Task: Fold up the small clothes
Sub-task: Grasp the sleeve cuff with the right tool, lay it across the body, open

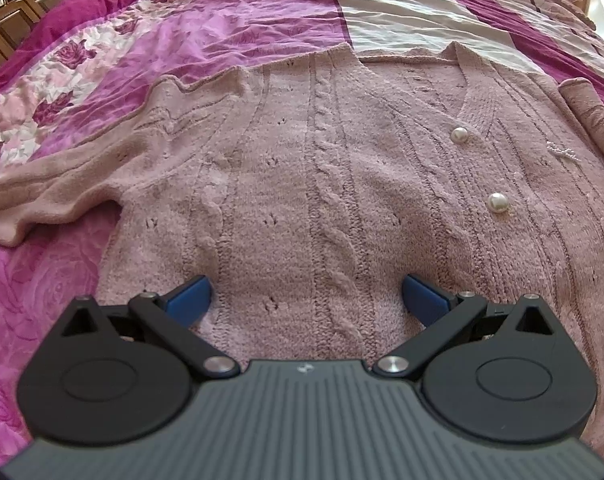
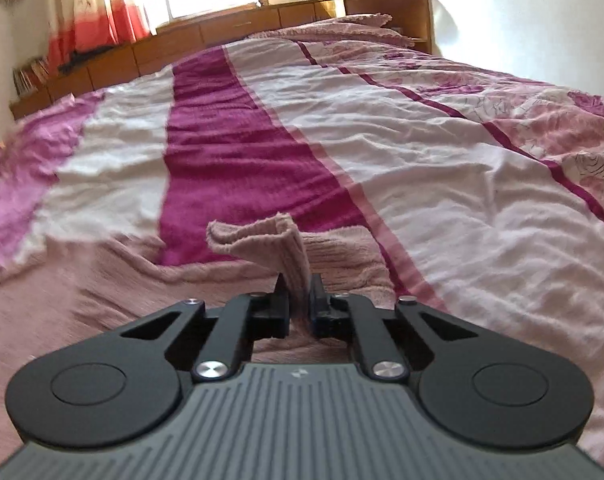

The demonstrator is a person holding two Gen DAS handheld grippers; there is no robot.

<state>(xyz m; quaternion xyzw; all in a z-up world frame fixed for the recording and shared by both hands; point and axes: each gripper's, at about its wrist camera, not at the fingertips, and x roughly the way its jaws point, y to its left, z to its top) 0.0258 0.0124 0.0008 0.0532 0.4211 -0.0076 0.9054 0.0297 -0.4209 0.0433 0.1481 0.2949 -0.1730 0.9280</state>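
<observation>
right gripper [image 2: 299, 300] pinching cardigan [image 1: 302, 184] sleeve; left gripper [image 1: 306, 296] wide (above knit)

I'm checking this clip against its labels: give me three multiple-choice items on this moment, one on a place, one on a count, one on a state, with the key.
1. Where does the pink knitted cardigan lie?
A. on a wooden floor
B. on the bedspread
C. on a chair

2. How many pearl buttons show on the cardigan in the left wrist view?
A. two
B. four
C. none

3. What is the right gripper doing?
A. standing wide open over bare bedspread
B. shut on a book
C. shut on a fold of the cardigan

Key: 1 B, the pink and magenta bedspread shows all round the knit. 2 A, one button sits above the other beside the neckline. 3 C, a strip of pink knit rises from between the closed jaws, while the left gripper stands open over the cardigan.
</observation>
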